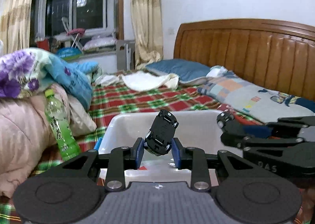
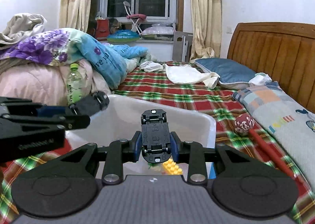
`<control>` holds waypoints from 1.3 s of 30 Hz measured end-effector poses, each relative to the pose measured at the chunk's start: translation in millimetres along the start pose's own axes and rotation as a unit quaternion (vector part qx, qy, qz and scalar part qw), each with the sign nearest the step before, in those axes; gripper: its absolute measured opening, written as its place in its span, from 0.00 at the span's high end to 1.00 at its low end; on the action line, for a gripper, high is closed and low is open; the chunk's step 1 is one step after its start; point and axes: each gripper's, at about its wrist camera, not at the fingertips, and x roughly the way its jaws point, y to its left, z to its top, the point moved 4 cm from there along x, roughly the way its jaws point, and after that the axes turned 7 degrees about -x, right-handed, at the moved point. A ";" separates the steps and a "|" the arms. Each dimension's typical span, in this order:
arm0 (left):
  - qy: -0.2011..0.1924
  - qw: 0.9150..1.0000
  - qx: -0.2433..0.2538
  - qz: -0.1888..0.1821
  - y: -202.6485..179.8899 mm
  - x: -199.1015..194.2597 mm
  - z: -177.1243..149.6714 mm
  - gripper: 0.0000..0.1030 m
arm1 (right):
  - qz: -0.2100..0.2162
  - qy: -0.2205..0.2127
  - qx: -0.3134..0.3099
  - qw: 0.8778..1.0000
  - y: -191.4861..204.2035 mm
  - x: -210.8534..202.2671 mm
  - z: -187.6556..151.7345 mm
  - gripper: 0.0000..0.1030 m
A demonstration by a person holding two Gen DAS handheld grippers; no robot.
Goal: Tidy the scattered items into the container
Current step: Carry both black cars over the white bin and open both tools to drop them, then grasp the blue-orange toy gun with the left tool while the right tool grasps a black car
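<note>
My left gripper (image 1: 157,152) is shut on a black toy car (image 1: 161,135), tilted with its underside showing, held over the white plastic bin (image 1: 196,123). My right gripper (image 2: 155,148) is shut on a second black toy car (image 2: 155,137), underside up, over the same bin (image 2: 189,123). Each gripper shows in the other's view, the right one (image 1: 224,123) at the bin's right rim, the left one (image 2: 92,104) at its left rim. A yellow toy brick (image 2: 172,168) lies inside the bin.
The bin stands on a red and green plaid bed cover (image 2: 177,94). A green drink bottle (image 1: 59,125) leans on pink bedding at left. A red patterned ball (image 2: 244,123) and a red stick (image 2: 271,155) lie right of the bin. Pillows and a wooden headboard (image 1: 256,53) are behind.
</note>
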 end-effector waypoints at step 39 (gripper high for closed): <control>0.094 0.993 -0.060 0.046 24.4 -58.8 -156.9 0.47 | 0.020 0.034 0.030 0.999 36.9 -53.8 -106.1 0.48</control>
